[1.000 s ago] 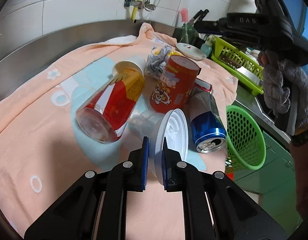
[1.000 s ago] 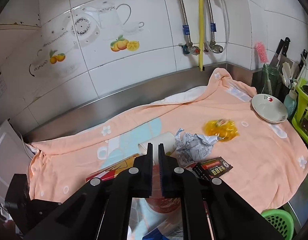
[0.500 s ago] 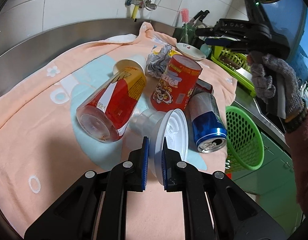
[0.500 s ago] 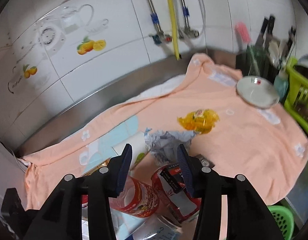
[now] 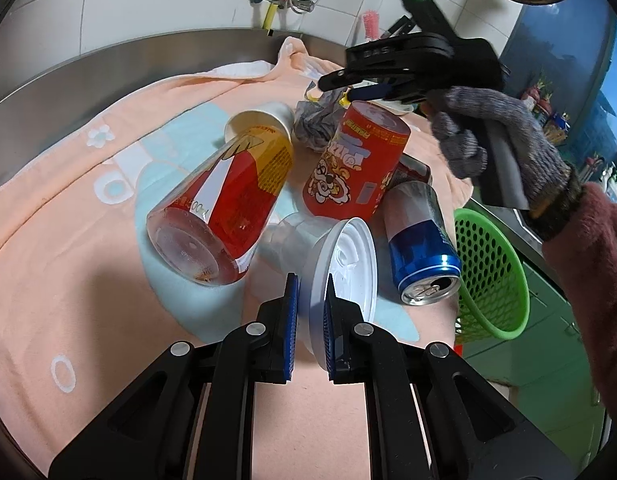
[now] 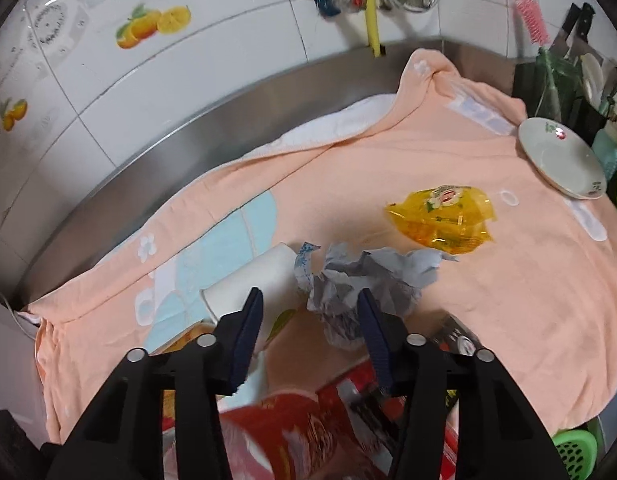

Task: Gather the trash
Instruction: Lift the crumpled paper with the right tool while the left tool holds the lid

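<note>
White plastic lid on the peach towel sits clamped edge-on in my left gripper, while my right gripper, jaws apart and closing on nothing, hovers over the red snack canister near crumpled grey paper.

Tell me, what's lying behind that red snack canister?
Behind the red snack canister sits a crumpled grey paper wad, with a yellow wrapper farther back on the peach towel. A dark packet peeks from its right side, mostly hidden.
</note>
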A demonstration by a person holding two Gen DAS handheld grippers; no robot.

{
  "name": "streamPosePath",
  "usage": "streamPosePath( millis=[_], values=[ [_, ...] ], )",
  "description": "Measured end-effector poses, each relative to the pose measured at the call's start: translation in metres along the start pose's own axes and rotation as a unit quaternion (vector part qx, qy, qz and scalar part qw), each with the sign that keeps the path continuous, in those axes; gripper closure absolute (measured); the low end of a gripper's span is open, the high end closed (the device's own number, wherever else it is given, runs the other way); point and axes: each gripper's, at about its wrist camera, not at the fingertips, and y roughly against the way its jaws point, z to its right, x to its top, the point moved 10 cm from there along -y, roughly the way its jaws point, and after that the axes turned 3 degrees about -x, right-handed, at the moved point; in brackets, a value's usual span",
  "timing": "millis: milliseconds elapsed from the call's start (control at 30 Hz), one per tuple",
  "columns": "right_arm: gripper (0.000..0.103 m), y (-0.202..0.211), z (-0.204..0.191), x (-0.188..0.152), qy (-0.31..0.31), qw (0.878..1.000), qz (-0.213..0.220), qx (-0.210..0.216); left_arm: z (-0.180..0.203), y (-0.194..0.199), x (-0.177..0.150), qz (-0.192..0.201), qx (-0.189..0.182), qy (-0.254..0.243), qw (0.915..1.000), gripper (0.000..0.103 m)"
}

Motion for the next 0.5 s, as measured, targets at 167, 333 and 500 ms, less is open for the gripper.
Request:
streamPosePath(
  millis=[167, 333, 500],
  values=[
    [0.084, -0.015, 0.007, 0.001, -0.020, 1.000, -0.006, -0.001, -0.002, 0.000, -0.001, -0.002, -0.002, 0.002, 1.0000, 0.093],
    [0.090, 0.002, 0.006, 0.002, -0.022, 0.999, 0.024, 0.007, -0.002, 0.005, 0.002, 0.005, -0.005, 0.005, 1.0000, 0.093],
    [0.090, 0.034, 0.003, 0.008, -0.026, 0.998, 0.058, 0.020, 0.002, 0.015, 0.005, 0.016, -0.009, 0.006, 0.9998, 0.093]
  ],
)
